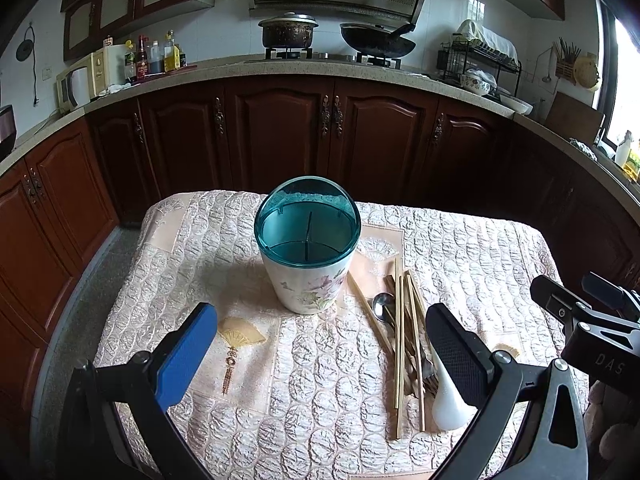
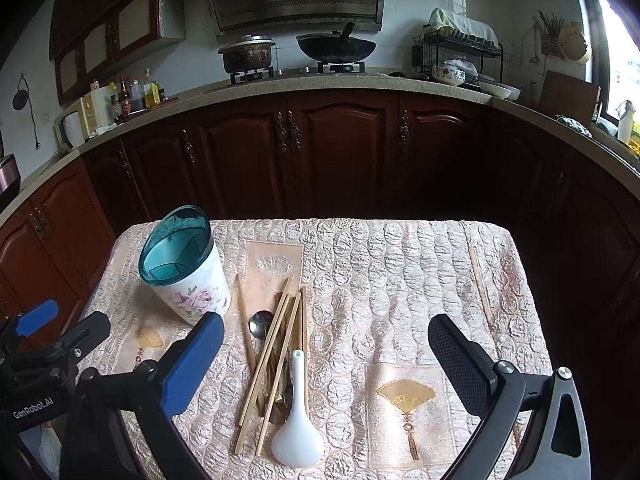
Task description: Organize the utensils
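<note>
A white floral utensil holder (image 1: pixel 307 254) (image 2: pixel 186 270) with a teal divided rim stands upright on the quilted table cover (image 1: pixel 480 248) (image 2: pixel 400 272). To its right lies a pile of wooden chopsticks (image 1: pixel 400 344) (image 2: pixel 276 356), a metal spoon (image 1: pixel 383 305) (image 2: pixel 260 324), forks (image 1: pixel 428 376) and a white ceramic spoon (image 1: pixel 448 400) (image 2: pixel 298 420). My left gripper (image 1: pixel 320 352) is open, hovering in front of the holder. My right gripper (image 2: pixel 326 360) is open above the pile. A lone chopstick (image 2: pixel 480 284) lies far right.
Dark wooden cabinets (image 1: pixel 280 136) and a counter with a stove, a pot (image 1: pixel 288 32) and a wok (image 1: pixel 378 42) run behind the table. A dish rack (image 1: pixel 480 64) stands at the back right. The table drops off on all sides.
</note>
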Demonstrator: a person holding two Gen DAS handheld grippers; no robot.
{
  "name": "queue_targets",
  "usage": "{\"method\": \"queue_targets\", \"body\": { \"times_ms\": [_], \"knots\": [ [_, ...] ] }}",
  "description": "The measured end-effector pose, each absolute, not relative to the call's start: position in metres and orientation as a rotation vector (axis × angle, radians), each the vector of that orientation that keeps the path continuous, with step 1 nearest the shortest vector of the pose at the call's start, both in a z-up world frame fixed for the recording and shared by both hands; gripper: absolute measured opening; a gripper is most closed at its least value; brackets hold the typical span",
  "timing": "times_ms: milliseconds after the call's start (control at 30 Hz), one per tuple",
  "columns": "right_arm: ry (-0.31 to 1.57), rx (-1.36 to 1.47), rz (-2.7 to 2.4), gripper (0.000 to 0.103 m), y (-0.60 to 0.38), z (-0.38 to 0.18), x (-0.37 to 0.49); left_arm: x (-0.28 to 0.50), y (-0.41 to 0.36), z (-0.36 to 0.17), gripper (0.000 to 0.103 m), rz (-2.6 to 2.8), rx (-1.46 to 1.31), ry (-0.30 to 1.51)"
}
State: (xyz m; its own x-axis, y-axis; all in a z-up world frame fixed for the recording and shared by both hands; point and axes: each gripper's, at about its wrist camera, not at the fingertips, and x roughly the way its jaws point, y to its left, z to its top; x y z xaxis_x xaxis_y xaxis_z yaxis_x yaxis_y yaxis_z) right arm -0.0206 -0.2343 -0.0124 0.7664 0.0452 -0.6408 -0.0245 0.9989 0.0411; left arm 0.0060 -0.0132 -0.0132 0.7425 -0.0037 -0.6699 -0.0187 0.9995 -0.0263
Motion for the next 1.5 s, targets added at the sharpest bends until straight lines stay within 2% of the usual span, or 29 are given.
{"method": "queue_targets", "body": {
  "times_ms": [500,600,800,867,900,933,1033,1300,1433,1500],
  "knots": [
    [0.798,0.049,0.096,0.1,-0.245,-0.062,0.01,0.024,-0.025,-0.043,0.103,-0.078,-0.004,0.787],
    [0.835,0.036,0.125,0.095,-0.241,-0.083,0.026,0.029,-0.029,-0.053,0.096,-0.11,0.004,0.808],
    [0.945,0.069,0.193,0.076,-0.238,-0.129,0.066,0.041,-0.032,-0.075,0.071,-0.158,-0.011,0.873],
    [0.972,0.084,0.216,0.063,-0.236,-0.141,0.08,0.046,-0.032,-0.081,0.061,-0.17,-0.018,0.891],
    [0.986,0.092,0.22,0.06,-0.235,-0.148,0.088,0.049,-0.033,-0.085,0.056,-0.18,-0.024,0.903],
    [0.999,0.096,0.22,0.054,-0.234,-0.153,0.094,0.053,-0.035,-0.089,0.054,-0.194,-0.03,0.919],
    [1.026,0.107,0.227,0.045,-0.233,-0.167,0.112,0.063,-0.039,-0.098,0.05,-0.211,-0.031,0.936],
    [1.066,0.145,0.276,0.031,-0.231,-0.189,0.143,0.101,-0.068,-0.124,0.045,-0.264,-0.038,0.997],
    [1.084,0.191,0.351,0.02,-0.228,-0.193,0.155,0.125,-0.084,-0.144,0.034,-0.289,-0.06,1.052],
    [1.083,0.193,0.383,0.014,-0.225,-0.194,0.157,0.135,-0.089,-0.155,0.023,-0.295,-0.078,1.083]
  ]
}}
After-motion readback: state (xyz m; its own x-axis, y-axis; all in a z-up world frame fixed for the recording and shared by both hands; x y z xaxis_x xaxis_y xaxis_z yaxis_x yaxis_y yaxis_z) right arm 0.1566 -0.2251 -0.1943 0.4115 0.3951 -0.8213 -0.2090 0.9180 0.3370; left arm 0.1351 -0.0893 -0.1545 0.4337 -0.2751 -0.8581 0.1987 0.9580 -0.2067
